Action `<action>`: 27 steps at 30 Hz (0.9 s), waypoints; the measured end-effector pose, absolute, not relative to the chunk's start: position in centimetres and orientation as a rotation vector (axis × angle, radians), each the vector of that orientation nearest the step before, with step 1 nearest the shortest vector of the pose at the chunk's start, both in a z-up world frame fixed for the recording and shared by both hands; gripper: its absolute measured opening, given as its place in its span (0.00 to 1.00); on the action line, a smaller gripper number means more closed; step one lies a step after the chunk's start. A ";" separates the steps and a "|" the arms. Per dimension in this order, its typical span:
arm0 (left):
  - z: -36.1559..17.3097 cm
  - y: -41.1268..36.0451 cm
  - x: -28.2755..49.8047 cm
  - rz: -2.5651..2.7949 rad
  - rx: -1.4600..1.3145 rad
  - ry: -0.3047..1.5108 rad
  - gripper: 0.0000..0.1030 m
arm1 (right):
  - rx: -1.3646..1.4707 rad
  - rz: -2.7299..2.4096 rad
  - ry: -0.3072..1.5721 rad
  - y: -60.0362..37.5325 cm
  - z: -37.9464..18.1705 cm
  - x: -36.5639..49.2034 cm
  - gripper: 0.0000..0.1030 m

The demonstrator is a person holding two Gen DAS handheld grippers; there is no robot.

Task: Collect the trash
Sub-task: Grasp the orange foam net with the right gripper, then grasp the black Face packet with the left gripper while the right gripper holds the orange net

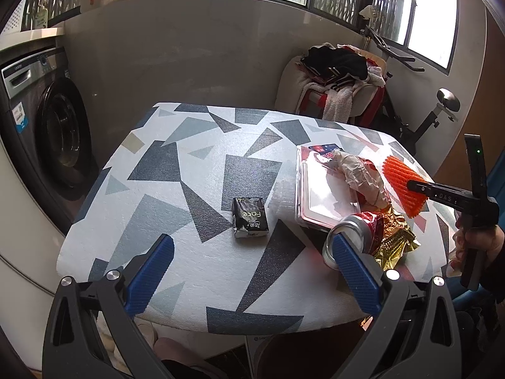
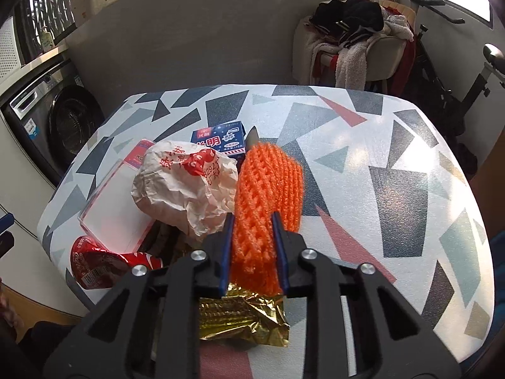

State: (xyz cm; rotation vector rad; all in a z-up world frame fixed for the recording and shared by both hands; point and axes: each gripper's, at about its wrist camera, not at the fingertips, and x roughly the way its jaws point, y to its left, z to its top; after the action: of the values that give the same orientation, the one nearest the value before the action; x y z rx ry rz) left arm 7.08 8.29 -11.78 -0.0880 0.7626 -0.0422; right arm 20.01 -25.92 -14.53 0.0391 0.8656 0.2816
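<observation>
A laundry corner, with a washing machine [image 1: 56, 126] beside a patterned counter [image 1: 195, 170]. Trash is heaped at one side around a clear tray [image 2: 110, 218] — a crumpled paper wrapper [image 2: 186, 186], a crushed red can [image 2: 104, 263], gold foil [image 2: 243, 319]. The right gripper [image 2: 252, 252] is clamped on the orange foam net [image 2: 268, 195], likely to add it to that heap. The left gripper [image 1: 252, 271] hangs open near the can; a black tissue pack [image 1: 249, 218] lies apart.

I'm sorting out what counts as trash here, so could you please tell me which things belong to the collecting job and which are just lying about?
Belongs to the job:
- orange foam net, gripped by the right gripper
- crumpled paper wrapper
- crushed red can
- gold foil wrapper
- blue carton
- black tissue pack, probably

Just lying about:
- washing machine
- clothes pile on a chair
- exercise bike
</observation>
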 end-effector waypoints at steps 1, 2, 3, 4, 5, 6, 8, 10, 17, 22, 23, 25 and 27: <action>-11.9 8.3 7.2 -0.043 -0.093 0.764 0.95 | 0.047 0.279 0.843 -26.4 -14.1 19.7 0.25; -11.9 8.4 7.2 -0.045 -0.098 0.765 0.95 | 0.056 0.276 0.826 -26.8 -13.7 19.4 0.25; -12.0 8.4 7.4 -0.047 -0.105 0.767 0.95 | 0.062 0.273 0.812 -27.2 -13.3 19.2 0.25; -12.1 8.4 7.5 -0.051 -0.114 0.770 0.95 | 0.065 0.270 0.803 -27.4 -13.1 18.9 0.25; -12.2 8.4 7.6 -0.056 -0.123 0.774 0.95 | 0.065 0.265 0.798 -27.7 -13.0 18.7 0.25; -12.3 8.3 7.7 -0.061 -0.131 0.777 0.95 | 0.062 0.261 0.794 -27.8 -12.9 18.4 0.25; -12.4 8.1 7.9 -0.066 -0.133 0.781 0.94 | 0.058 0.256 0.791 -28.0 -12.9 17.9 0.25; -12.6 7.9 8.2 -0.064 -0.121 0.785 0.94 | 0.062 0.260 0.791 -28.0 -13.0 17.4 0.25; -14.4 8.3 9.9 -0.041 -0.106 0.830 0.89 | 0.010 0.275 0.769 -27.4 -13.1 15.9 0.25; -16.6 9.1 12.6 -0.039 -0.083 0.879 0.78 | -0.008 0.274 0.755 -27.5 -12.8 15.7 0.25; -17.2 9.2 13.2 -0.048 -0.088 0.895 0.76 | -0.005 0.274 0.753 -27.5 -12.7 15.7 0.25; -18.4 9.4 14.6 -0.056 -0.099 0.930 0.69 | -0.004 0.275 0.748 -27.6 -12.6 15.6 0.25; -19.4 9.3 15.9 -0.062 -0.093 0.955 0.65 | -0.010 0.275 0.744 -27.6 -12.6 15.7 0.25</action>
State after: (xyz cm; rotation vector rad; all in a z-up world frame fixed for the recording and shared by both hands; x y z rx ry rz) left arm 15.89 9.34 -19.44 -0.0927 0.9548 -0.0620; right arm 15.65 -27.56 -12.63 -0.0101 0.7444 0.2748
